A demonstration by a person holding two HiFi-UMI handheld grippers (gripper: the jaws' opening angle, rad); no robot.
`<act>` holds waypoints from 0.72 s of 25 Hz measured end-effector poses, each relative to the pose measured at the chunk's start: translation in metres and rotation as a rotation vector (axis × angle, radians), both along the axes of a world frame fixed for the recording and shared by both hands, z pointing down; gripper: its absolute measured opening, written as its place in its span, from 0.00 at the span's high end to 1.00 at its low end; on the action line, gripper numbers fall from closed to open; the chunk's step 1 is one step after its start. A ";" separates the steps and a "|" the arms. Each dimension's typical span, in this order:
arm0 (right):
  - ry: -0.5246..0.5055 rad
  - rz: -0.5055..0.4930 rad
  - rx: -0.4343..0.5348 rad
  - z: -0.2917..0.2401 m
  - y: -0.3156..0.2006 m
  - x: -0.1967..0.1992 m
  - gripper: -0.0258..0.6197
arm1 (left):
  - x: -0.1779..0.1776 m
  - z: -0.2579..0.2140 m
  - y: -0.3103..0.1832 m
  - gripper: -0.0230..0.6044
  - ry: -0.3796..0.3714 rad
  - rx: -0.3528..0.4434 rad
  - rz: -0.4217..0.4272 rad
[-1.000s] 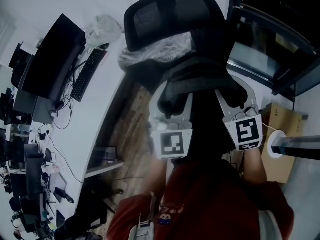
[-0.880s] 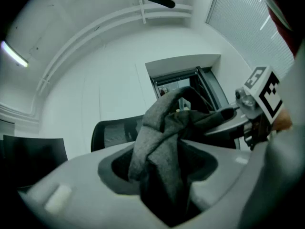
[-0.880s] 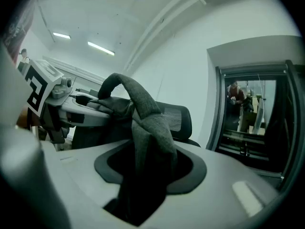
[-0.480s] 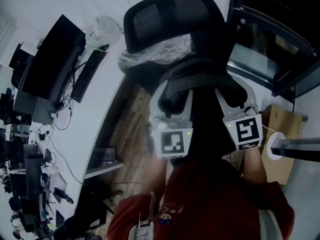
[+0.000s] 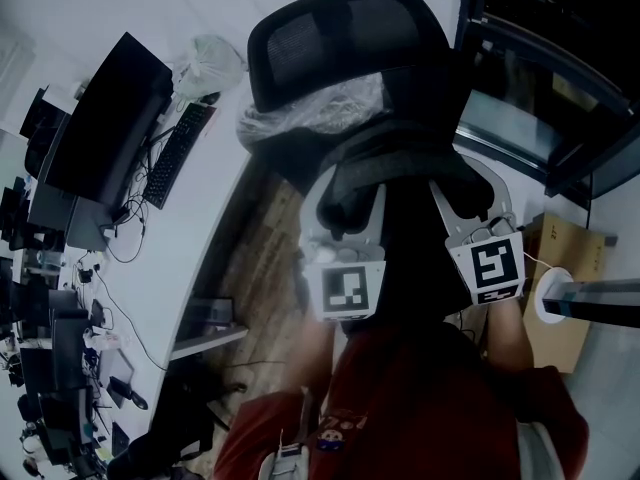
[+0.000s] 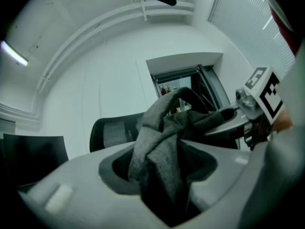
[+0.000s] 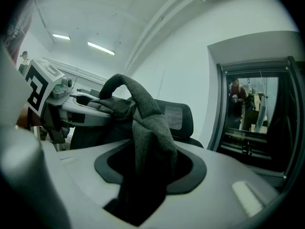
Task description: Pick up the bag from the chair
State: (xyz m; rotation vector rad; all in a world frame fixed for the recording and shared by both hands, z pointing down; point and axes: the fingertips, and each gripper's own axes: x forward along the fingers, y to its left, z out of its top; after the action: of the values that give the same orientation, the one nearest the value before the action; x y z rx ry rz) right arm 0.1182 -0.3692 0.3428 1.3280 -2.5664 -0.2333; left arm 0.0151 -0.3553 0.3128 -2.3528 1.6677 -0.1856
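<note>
Limp dark-grey cloth bag; left gripper and right gripper each clamp a fold.

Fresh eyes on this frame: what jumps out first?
The dark grey bag stands out first: the left gripper and right gripper each clamp its fabric, side by side at the centre of the head view. Just beyond it stands a black mesh chair with clear plastic wrap below its headrest.
</note>
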 end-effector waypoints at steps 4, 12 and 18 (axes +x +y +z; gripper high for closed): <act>0.001 -0.001 -0.001 0.000 -0.001 0.000 0.68 | 0.000 0.000 -0.001 0.60 -0.009 0.001 0.002; 0.001 -0.004 -0.003 0.000 -0.003 0.002 0.68 | 0.003 0.001 -0.002 0.60 -0.009 -0.010 -0.003; 0.000 -0.009 0.001 -0.001 -0.002 0.003 0.68 | 0.003 -0.001 -0.001 0.60 -0.007 -0.007 -0.005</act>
State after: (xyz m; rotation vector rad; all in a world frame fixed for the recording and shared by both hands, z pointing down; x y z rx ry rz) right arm 0.1209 -0.3716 0.3416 1.3170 -2.5737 -0.2366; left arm 0.0182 -0.3563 0.3120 -2.3507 1.6720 -0.2014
